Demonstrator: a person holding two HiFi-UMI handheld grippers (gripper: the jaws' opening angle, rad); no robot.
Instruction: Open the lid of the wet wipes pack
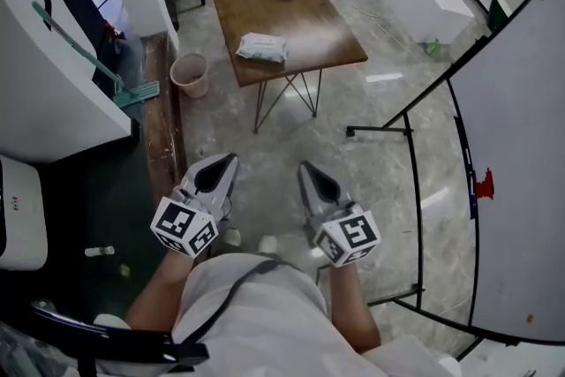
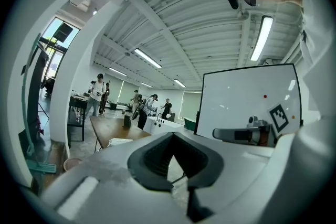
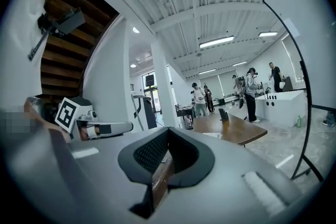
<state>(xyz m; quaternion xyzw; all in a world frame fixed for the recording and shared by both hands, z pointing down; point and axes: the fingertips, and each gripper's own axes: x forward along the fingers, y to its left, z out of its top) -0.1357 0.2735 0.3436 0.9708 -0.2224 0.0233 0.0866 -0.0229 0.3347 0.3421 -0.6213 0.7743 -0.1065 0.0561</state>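
The wet wipes pack [image 1: 262,47] lies on the near left part of the wooden table [image 1: 309,22], well apart from both tools. The left gripper [image 1: 229,158] and right gripper [image 1: 305,166] are held level near the person, each with jaws together on nothing. A pink bucket [image 1: 189,73] stands left of the table; its contents cannot be made out

Light: I get bright, even white light from ceiling strip lights [image 2: 262,38] and a window [image 2: 52,52].
Glare: hazy sheen on the table [image 1: 325,35].
Edges: my gripper views bend hard, with black corners.
Focus: the nearest foreground is soft.
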